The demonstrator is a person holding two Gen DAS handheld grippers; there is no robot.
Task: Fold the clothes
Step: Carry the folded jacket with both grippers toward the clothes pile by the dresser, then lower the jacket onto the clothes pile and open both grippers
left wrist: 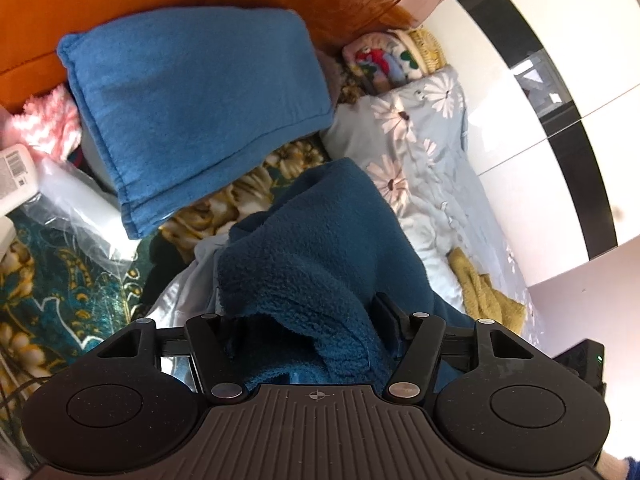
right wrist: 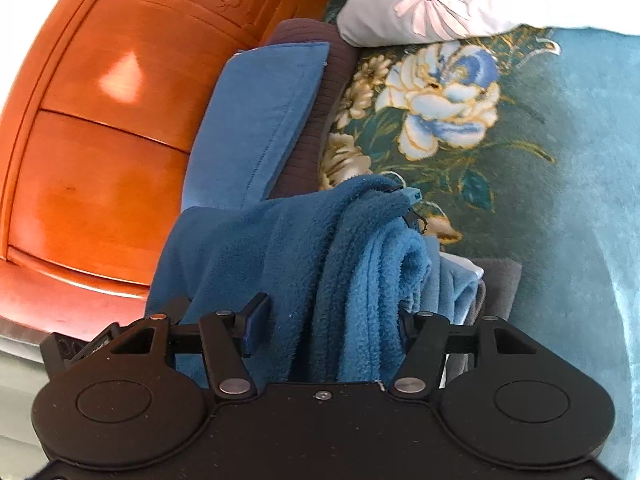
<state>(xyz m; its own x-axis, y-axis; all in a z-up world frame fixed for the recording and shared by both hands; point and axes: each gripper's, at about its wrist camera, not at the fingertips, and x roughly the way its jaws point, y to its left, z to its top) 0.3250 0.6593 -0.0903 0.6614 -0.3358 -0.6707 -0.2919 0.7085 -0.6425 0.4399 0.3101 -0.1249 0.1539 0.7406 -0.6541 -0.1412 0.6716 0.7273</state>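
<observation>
The left gripper [left wrist: 308, 320] is clamping a bunched dark teal fleece garment [left wrist: 320, 248] — it is hanging over the floral green bedspread [left wrist: 52, 280], near a blue rectangular pillow [left wrist: 192, 112]. The right gripper [right wrist: 328, 324] is pinching the same fleece's thick folds [right wrist: 360, 264] beside the orange wooden headboard [right wrist: 100, 140].

Fleece garment [right wrist: 304, 264] is deep teal-blue, pillow [left wrist: 192, 108] brighter blue, bedspread [right wrist: 440, 120] dark green with cream-gold flowers, duvet [left wrist: 424, 152] pale grey with daisies, headboard [right wrist: 100, 140] glossy orange wood.
</observation>
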